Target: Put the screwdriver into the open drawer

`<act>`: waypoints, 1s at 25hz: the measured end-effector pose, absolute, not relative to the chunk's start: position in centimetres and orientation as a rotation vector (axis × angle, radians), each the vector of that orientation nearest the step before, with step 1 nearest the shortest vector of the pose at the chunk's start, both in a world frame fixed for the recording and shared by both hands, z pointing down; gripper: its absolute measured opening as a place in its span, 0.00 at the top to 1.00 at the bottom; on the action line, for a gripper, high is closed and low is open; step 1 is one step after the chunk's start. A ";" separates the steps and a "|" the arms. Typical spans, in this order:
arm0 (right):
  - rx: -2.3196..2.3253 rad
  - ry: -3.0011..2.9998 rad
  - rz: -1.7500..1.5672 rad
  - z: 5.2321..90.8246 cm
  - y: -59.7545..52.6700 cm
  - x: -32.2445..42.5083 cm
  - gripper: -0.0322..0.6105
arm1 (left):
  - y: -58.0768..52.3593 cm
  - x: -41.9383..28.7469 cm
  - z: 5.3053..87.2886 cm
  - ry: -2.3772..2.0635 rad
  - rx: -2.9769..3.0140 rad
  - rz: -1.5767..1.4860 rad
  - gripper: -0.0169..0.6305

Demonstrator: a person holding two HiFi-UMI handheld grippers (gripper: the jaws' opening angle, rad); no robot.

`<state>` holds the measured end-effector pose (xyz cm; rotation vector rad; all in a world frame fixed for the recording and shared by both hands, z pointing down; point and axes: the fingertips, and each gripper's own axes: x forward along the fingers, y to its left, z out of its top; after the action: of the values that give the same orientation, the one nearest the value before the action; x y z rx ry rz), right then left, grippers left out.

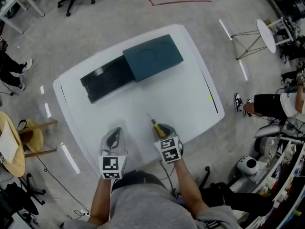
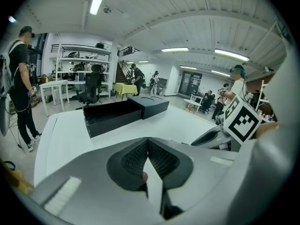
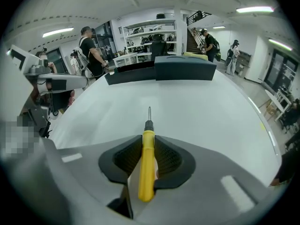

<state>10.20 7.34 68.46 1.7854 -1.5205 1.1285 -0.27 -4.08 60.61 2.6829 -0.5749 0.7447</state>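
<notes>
yellow screwdriver (image 3: 146,170) clamped in right claw (image 3: 148,142), black-and-white markers (image 1: 166,145) on its cube (image 1: 172,154).

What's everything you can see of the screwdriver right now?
The screwdriver has a yellow plastic-looking handle, a black collar and a thin metal shaft. It sits lengthwise between the fingers of the right gripper, which grip the handle. Its tip points toward the open drawer, above the white table; whether it touches the table is unclear.
</notes>
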 end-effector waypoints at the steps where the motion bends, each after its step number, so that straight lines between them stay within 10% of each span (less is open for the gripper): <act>1: 1.794 -1.524 1.122 68.2 7.3 10.2 0.82 | -4.1 -0.5 60.6 -0.578 2.683 0.743 0.96; 25: 2.027 -1.615 0.861 55.5 4.5 11.0 0.83 | -6.2 -2.5 54.2 -0.662 2.762 0.583 0.95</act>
<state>11.02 4.54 55.51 2.0272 -1.6150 0.8613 -2.52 -6.21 54.16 2.7618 -0.6625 0.5831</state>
